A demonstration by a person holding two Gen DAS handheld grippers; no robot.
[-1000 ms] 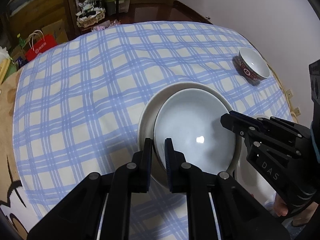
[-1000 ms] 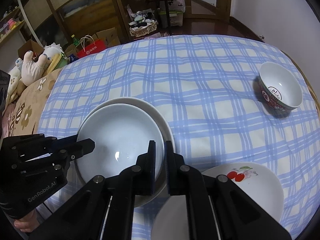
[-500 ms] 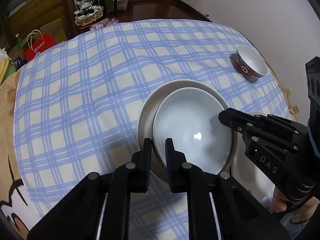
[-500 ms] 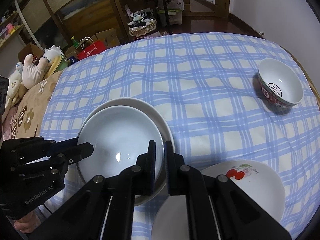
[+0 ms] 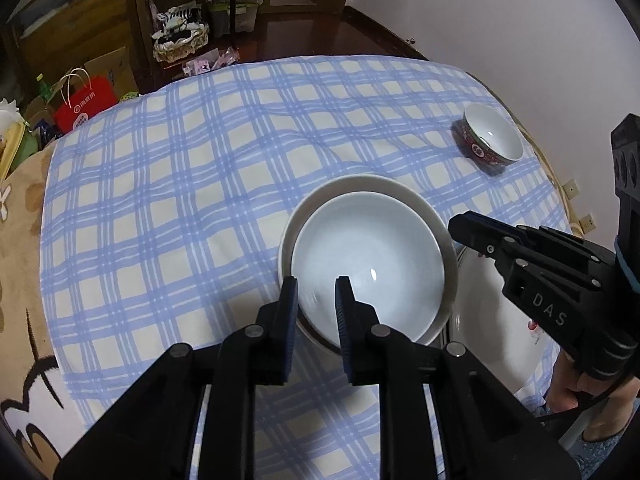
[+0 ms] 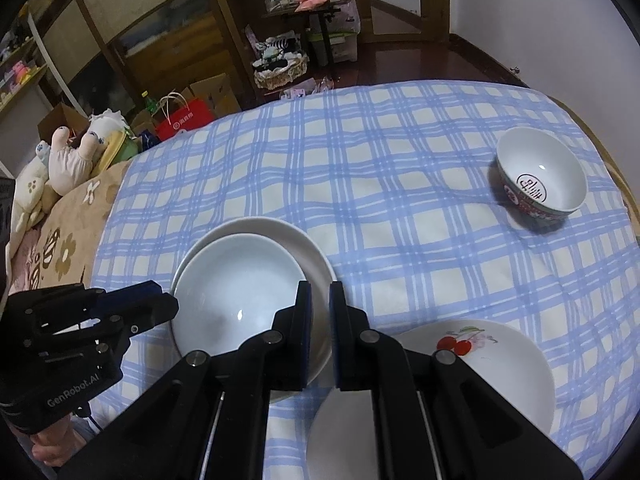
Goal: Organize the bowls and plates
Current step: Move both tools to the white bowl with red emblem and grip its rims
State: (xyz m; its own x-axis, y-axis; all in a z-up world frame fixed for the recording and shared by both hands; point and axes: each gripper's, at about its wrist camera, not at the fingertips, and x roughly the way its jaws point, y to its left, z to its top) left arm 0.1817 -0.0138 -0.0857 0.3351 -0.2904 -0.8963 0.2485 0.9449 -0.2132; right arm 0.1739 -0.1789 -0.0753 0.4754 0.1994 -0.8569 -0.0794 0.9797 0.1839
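The left gripper (image 5: pixel 316 280) is sitting at the near left rim of the pale blue plate (image 5: pixel 368 264). Its jaws have just been opening a little, with the rim between them, and the pads are looking just apart from it. The pale blue plate is lying inside the white plate (image 5: pixel 400 192) on the blue checked cloth (image 5: pixel 200 160). The right gripper (image 6: pixel 320 288) is sitting at the near right side of both plates, its jaws pinching the rim of the white plate in a narrow gap. Near and right of it the cherry plate (image 6: pixel 480 356) is lying, partly hidden by the gripper and cut off at the near edge. Far right, well apart, the red patterned bowl (image 6: pixel 540 176) is standing alone. Both grippers are pointing steeply down. Only a bit of each hand is showing
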